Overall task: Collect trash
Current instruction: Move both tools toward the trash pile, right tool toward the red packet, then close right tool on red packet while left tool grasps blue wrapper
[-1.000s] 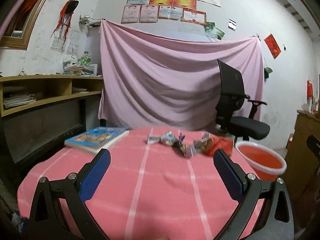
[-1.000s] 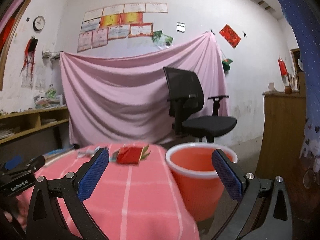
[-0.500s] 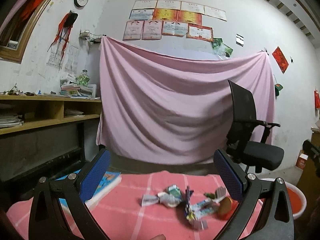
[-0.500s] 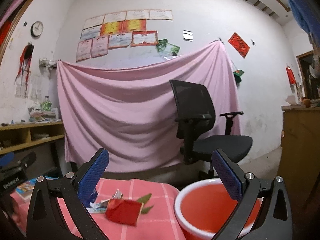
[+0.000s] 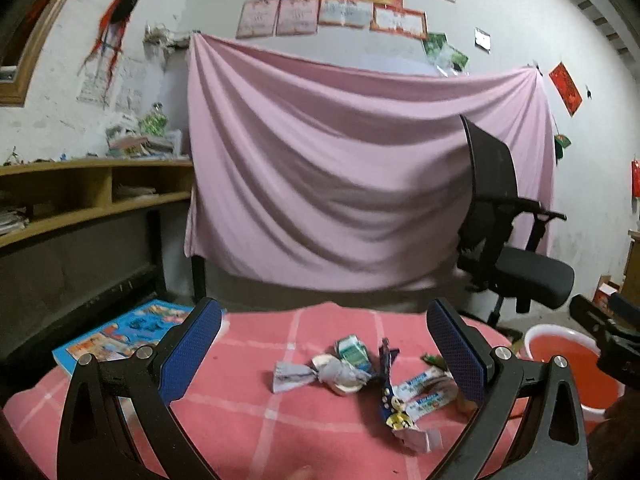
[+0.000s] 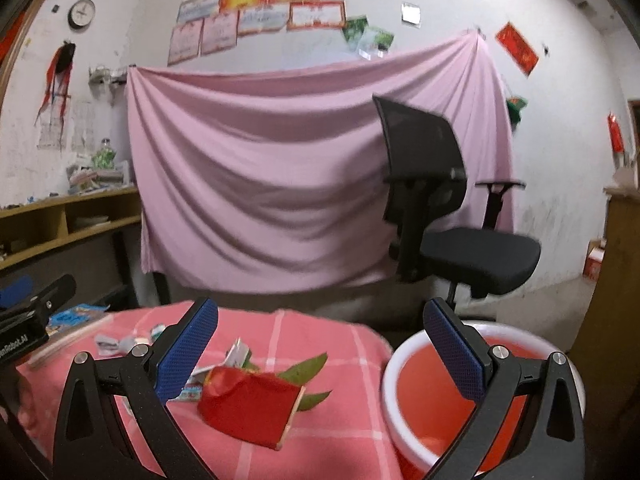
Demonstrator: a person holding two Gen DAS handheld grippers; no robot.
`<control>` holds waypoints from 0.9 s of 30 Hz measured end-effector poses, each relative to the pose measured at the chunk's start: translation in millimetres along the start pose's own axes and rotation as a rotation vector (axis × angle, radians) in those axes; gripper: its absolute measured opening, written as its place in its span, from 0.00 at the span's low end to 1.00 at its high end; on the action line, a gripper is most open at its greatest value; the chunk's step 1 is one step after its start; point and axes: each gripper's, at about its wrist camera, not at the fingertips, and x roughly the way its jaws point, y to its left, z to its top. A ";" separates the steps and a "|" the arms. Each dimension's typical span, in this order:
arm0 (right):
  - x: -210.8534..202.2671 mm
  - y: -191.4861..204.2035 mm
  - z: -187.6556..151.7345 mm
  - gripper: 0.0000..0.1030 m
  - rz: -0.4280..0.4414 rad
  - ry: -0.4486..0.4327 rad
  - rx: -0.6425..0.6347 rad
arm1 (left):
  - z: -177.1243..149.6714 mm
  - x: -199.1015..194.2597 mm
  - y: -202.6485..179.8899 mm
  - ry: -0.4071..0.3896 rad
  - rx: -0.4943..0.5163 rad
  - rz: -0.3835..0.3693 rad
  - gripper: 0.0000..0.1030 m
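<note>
Wrappers (image 5: 360,376) lie heaped on the pink checked cloth (image 5: 248,420) just ahead of my left claw (image 5: 324,348), too crumpled and overlapping for me to count. Its jaws stand released, holding nothing. My right claw (image 6: 320,344) is spread wide too, one red packet (image 6: 248,408) just ahead between its fingers, one red bucket (image 6: 404,360) partly hidden behind its right finger.
</note>
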 end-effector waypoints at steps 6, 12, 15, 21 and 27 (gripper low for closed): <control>27.2 3.1 -6.9 1.00 0.058 0.173 0.025 | -11.5 32.0 -1.4 0.190 -0.006 -0.019 0.98; 41.7 10.9 -12.0 1.00 0.085 0.272 0.029 | -19.2 51.5 -2.3 0.335 -0.040 -0.067 0.98; 47.0 12.9 -15.1 1.00 0.100 0.313 0.046 | -20.7 56.3 -1.5 0.385 -0.047 -0.105 0.97; 54.7 24.0 -19.1 1.00 0.112 0.365 0.018 | -22.5 66.8 -4.2 0.461 -0.050 -0.182 0.77; 65.4 30.8 -23.8 1.00 0.120 0.418 0.005 | -26.8 84.5 -1.7 0.574 -0.090 -0.266 0.38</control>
